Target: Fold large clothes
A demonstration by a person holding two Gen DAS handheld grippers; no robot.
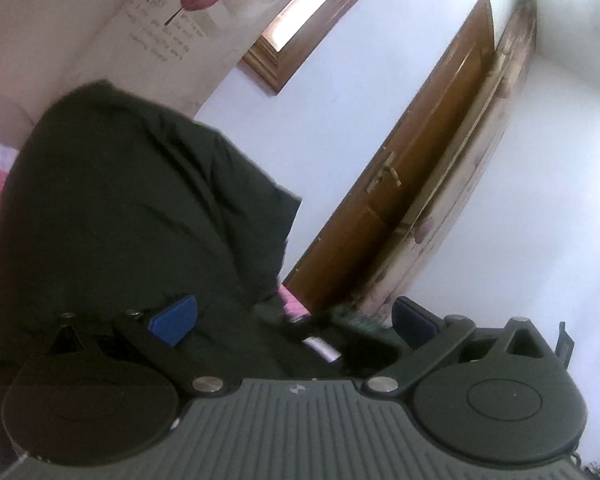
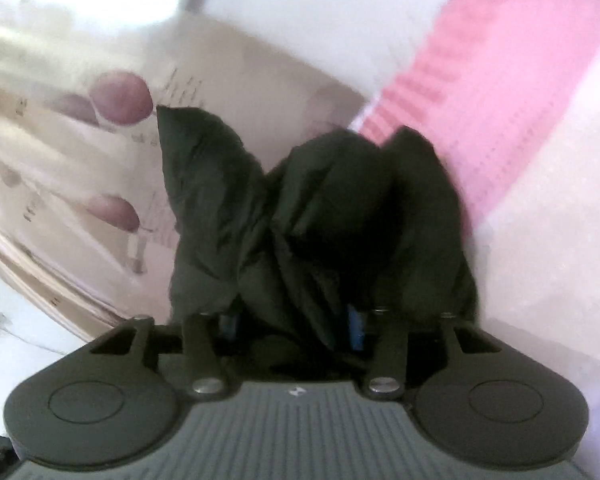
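Note:
A large dark green garment (image 1: 132,208) fills the left of the left wrist view, lifted against the wall. My left gripper (image 1: 296,320) is open, its blue fingertips (image 1: 176,320) wide apart, with cloth and a white label lying between them. In the right wrist view my right gripper (image 2: 296,320) is shut on a bunched fold of the same garment (image 2: 300,208), which rises in puffy folds above the blue pads (image 2: 354,326). The pads are mostly hidden by cloth.
A brown wooden door (image 1: 412,184) with a brass handle stands ahead in the left wrist view, beside a white wall. A leaf-print wall covering (image 2: 100,140) and a pink striped sheet (image 2: 500,100) lie behind the garment.

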